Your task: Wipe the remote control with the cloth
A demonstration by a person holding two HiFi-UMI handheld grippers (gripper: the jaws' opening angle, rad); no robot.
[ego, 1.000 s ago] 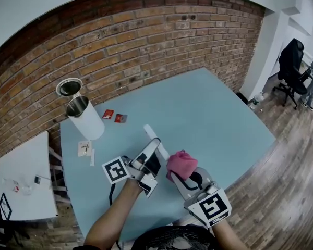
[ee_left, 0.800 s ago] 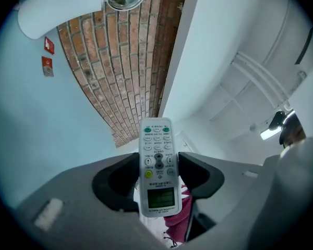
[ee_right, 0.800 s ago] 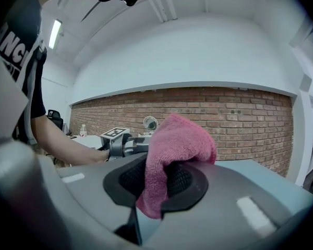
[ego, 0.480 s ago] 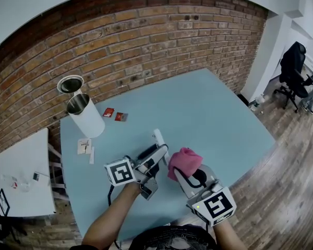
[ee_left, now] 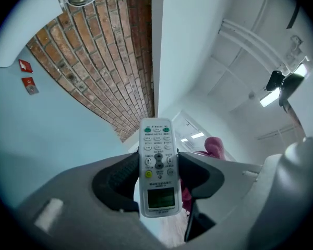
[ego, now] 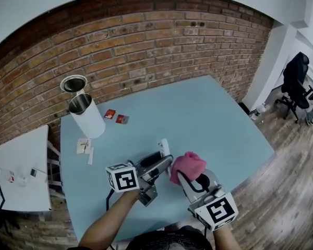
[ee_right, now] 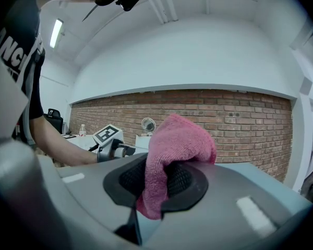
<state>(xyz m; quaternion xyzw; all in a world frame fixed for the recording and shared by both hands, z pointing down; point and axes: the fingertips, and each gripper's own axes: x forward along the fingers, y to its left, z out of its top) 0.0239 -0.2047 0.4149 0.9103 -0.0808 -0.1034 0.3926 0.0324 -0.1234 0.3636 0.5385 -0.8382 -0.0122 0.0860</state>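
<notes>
You are clamping the remote control (ee_left: 157,139) by its long edges in your left tool (ee_left: 156,177) over the tabletop (ego: 214,119), while your right tool (ee_right: 157,184) is pinching the soft cloth (ee_right: 182,137) just beside this light, stiff, probably slippery plastic, which is likely needing that firm side grip.

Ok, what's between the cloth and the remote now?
Only a finger of the left gripper: in the left gripper view the cloth shows just past it, beside the remote.
</notes>
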